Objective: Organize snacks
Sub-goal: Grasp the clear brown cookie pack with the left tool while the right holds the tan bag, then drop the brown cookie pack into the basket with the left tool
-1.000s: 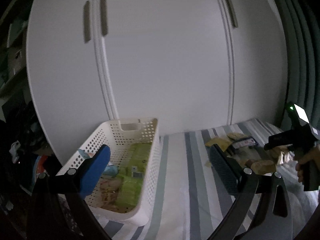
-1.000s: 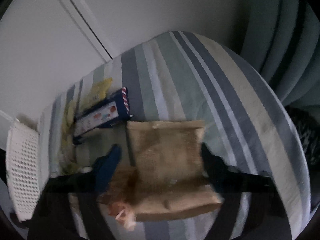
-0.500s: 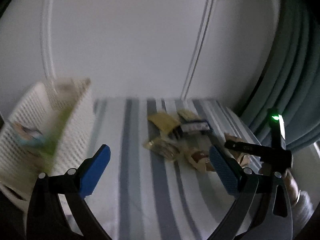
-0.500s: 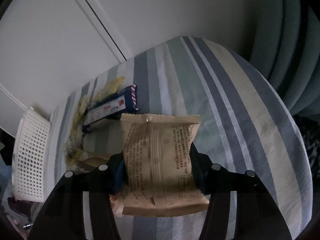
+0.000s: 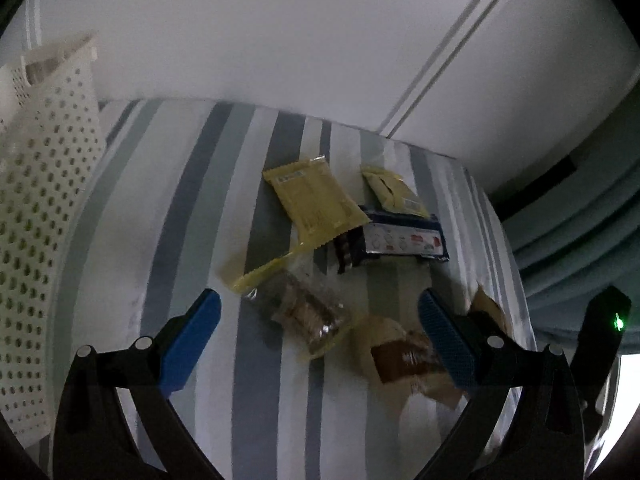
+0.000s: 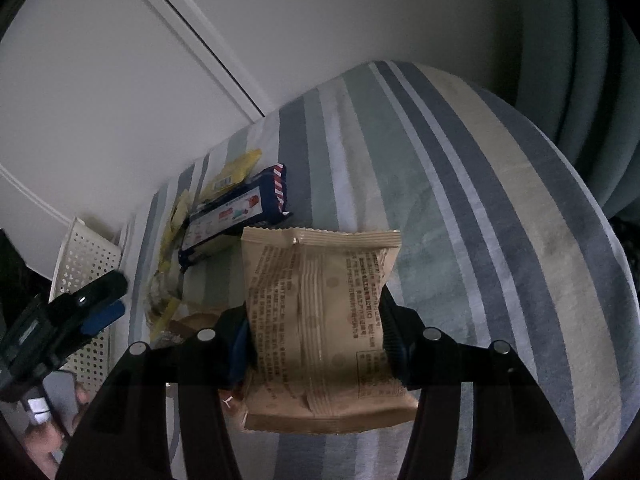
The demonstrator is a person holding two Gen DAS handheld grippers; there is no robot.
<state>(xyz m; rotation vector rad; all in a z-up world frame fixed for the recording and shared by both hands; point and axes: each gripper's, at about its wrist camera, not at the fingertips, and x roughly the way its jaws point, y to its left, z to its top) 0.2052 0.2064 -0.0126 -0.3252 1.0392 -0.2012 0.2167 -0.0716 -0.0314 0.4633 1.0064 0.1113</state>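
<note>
**Right gripper clamped on tan packet; left gripper apart over snack pile**

Right gripper [image 6: 316, 332]: both fingers press the sides of a tan snack packet [image 6: 320, 312], printed back toward the camera, crimped top edge at 12 o'clock. The packet is held above the striped cloth [image 6: 460, 184]; whether its lower edge touches the cloth cannot be told.

Left gripper [image 5: 320, 336]: blue pads [image 5: 188, 340] stand wide apart, nothing between them. It hangs over the loose snacks on the cloth.

Loose items, left wrist view:
- Clear wrapper of brown biscuits [image 5: 300, 312], between the pads, toward 12 o'clock from the gripper's centre.
- Brown-and-cream packet [image 5: 400, 356], just beside the right pad, partly hidden by it.
- Large yellow packet [image 5: 316, 200], at 12 o'clock of the clear wrapper, its lower corner overlapping the wrapper's yellow end.
- Small yellow packet [image 5: 392, 192], at 3 o'clock of the large one, resting on the far edge of a navy packet [image 5: 404, 240].
- Dark small item at the navy packet's left end; too blurred to identify.

White perforated basket [image 5: 44, 208]: at 9 o'clock of the pile, well apart from it, on the same cloth. Contents not visible.

Background: white cabinet doors [image 5: 280, 40]; grey-green curtain [image 5: 580, 232] at 3 o'clock.
</note>
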